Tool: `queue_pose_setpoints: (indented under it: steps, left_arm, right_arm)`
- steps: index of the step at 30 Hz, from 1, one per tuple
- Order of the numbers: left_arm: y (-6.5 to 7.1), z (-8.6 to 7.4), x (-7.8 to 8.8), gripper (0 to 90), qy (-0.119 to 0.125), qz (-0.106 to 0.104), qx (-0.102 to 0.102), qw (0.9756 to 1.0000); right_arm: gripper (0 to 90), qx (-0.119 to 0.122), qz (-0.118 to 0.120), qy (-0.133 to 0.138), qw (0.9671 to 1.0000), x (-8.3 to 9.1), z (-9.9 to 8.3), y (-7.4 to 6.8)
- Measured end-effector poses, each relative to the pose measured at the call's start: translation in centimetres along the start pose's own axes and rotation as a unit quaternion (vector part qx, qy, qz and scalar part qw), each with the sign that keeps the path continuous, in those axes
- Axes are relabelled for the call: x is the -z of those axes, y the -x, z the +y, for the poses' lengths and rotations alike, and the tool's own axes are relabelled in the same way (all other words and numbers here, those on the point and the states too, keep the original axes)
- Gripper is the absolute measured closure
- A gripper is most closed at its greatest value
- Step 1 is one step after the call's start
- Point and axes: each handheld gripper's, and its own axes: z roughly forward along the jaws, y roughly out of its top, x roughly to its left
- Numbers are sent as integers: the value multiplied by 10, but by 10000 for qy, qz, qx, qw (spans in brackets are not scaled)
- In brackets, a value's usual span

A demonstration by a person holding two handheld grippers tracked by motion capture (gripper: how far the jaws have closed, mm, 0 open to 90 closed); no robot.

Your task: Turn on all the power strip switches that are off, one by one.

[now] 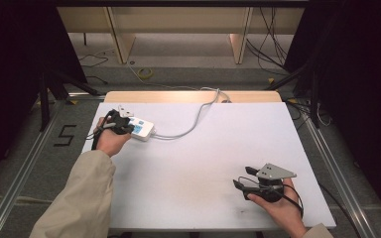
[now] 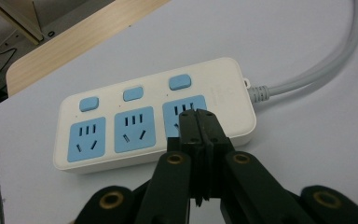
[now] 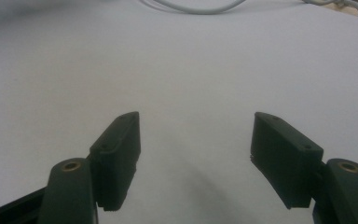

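Observation:
A white power strip (image 2: 154, 116) with three blue sockets and three blue switches lies at the table's far left (image 1: 141, 129). Its grey cable (image 1: 193, 119) runs off toward the back edge. My left gripper (image 2: 197, 116) is shut with nothing between its jaws, and its tips hover over the socket nearest the cable. In the high view the left gripper (image 1: 124, 126) sits at the strip's left end. My right gripper (image 3: 196, 140) is open above bare table, seen at the front right (image 1: 242, 177).
The white table (image 1: 203, 163) has a wooden strip (image 1: 188, 96) along its back edge. Beyond it are floor cables and wooden furniture legs. A "5" mark (image 1: 65, 135) is on the floor at left.

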Motion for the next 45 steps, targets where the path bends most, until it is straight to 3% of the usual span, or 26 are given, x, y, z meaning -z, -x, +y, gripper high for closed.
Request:
queue_pose_setpoints:
  steps: [20, 45]
  left_arm:
    - [1, 12, -18, 897, -128, 4, -44, 9999]
    - [-7, 23, -25, 898, -129, -2, -83, 9999]
  right_arm:
    - [339, -9, 23, 16, 10000, 1, -1, 1]
    - [337, -6, 7, 28, 10000, 0, -2, 1]
